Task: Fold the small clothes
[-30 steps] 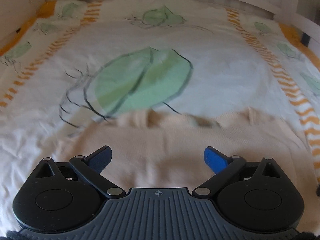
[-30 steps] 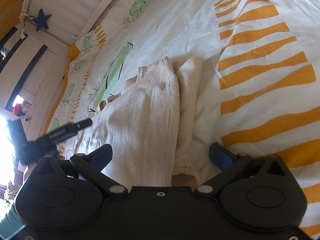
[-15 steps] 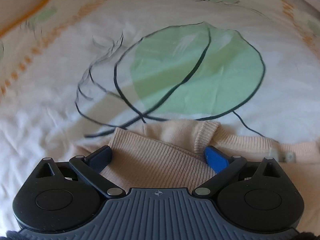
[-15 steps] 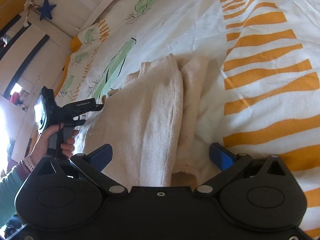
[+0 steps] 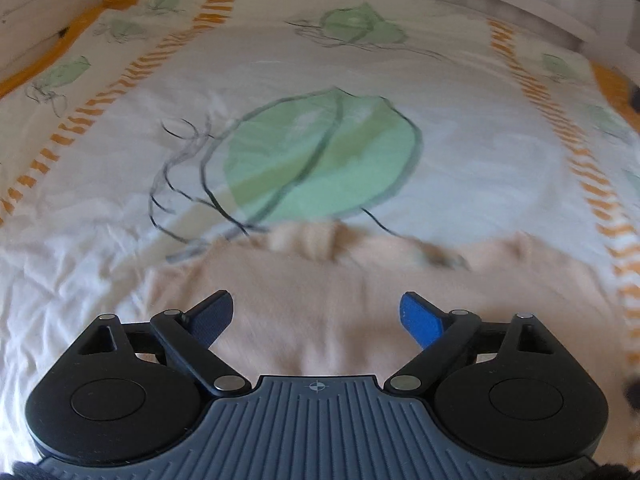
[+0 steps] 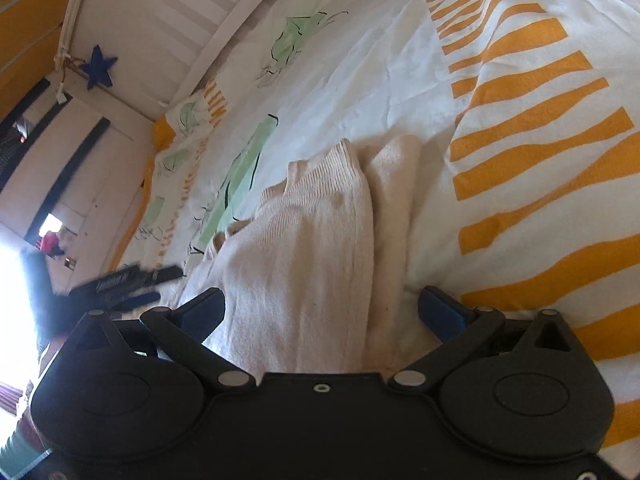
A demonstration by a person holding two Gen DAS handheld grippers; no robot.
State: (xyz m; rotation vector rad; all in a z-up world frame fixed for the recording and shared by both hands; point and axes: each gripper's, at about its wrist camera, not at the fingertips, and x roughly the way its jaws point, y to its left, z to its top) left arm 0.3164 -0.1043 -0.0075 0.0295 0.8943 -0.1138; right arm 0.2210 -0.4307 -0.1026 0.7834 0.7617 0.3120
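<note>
Cotton bed cover (image 5: pixel 120 272) spreads wide ahead of both tools. Your peach knit garment (image 5: pixel 320 312) lies just under the left tool (image 5: pixel 316 312) and the right tool (image 6: pixel 320 312), both spread apart, gripping nothing. It looks soft, light and floppy; pinch a ribbed edge (image 6: pixel 340 160). Nothing blocks you.

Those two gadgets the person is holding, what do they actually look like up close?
Each is black plastic: two round discs with slim linkage arms on silver pivot pins, ending in blue padded fingers. The left gripper has a grey ribbed centre plate with a small crosshair mark. The right gripper has a plain black plate with a small screw. No cables are visible.
</note>
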